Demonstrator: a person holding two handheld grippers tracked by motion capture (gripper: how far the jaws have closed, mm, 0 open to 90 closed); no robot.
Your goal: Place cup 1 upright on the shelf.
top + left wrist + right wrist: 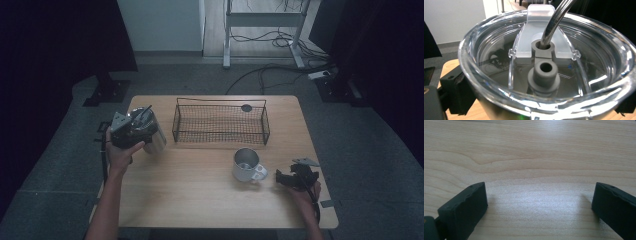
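From where I stand the room is dim: grey speckled floor (60,165) around my wooden table (200,195), a white wall panel (160,25) at upper centre, a metal desk frame (262,20) with tangled cables (280,70) beyond, and dark curtains (50,45) filling both upper corners.

No readable text, label or number anywhere
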